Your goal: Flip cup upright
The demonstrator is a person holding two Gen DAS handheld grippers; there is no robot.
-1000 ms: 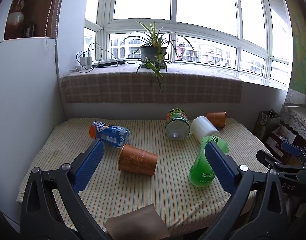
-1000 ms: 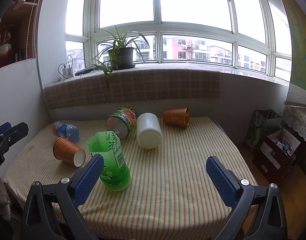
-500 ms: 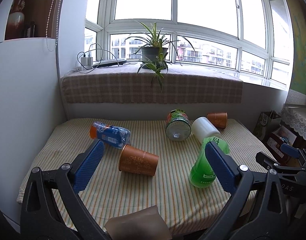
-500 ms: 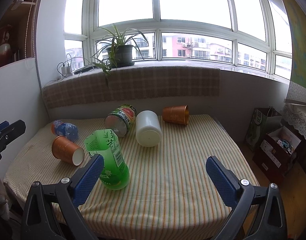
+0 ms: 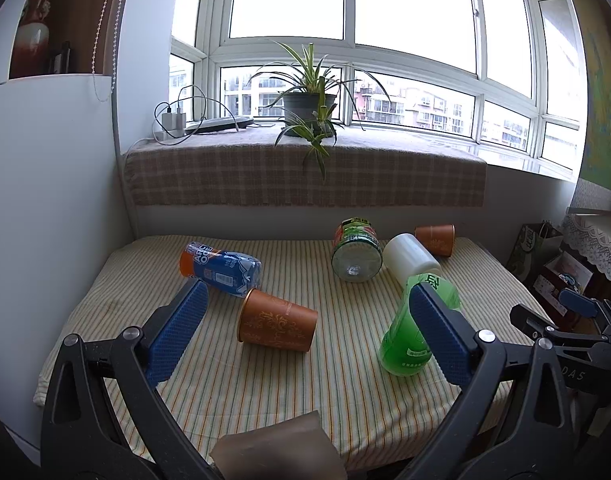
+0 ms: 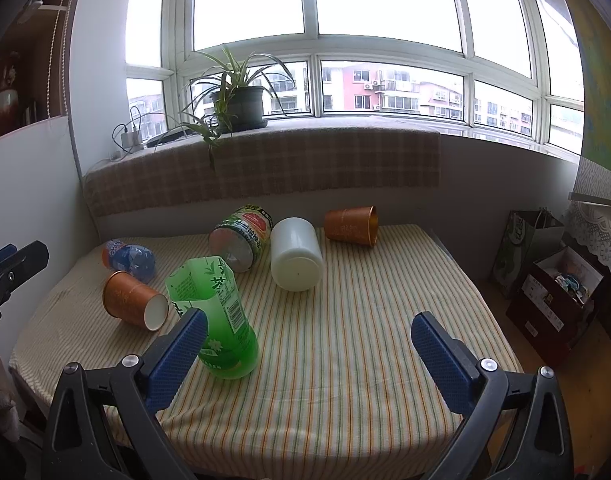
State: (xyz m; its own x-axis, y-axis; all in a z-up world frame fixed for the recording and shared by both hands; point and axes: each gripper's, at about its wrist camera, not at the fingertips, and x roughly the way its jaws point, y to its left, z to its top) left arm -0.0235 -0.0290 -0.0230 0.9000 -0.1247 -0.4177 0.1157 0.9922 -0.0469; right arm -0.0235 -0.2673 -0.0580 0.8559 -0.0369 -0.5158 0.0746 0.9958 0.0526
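Across the striped cloth of the worktop [image 5: 265,392] lie several toppled containers, and the landmark among them is the bright green plastic bottle [image 6: 215,312] lying on its side near the front edge. Left of that bottle, well apart from it, a copper-coloured paper cup with a gold pattern [image 5: 276,325] lies on its side — its white open mouth faces the right-wrist camera, its base points away to the left. A second copper paper cup [image 6: 351,225] lies behind the bottle, at the far edge, beside a white plastic jar [image 6: 295,254] and a green-labelled clear bottle [image 6: 241,238]. A blue-labelled bottle with an orange end [image 5: 219,266] lies just behind the near cup.

Both claws hover short of the worktop. The left claw [image 5: 303,338] is spread wide and holds nothing, with the near cup framed between its blue pads; the right claw [image 6: 305,356] is likewise spread and empty, over bare cloth to the right of the green bottle.

By my reading this is the approach step — nothing is gripped yet. The next move probably calls for the left claw to advance, close across the near cup's side wall gently enough not to crush the paper, then rotate it mouth-up.
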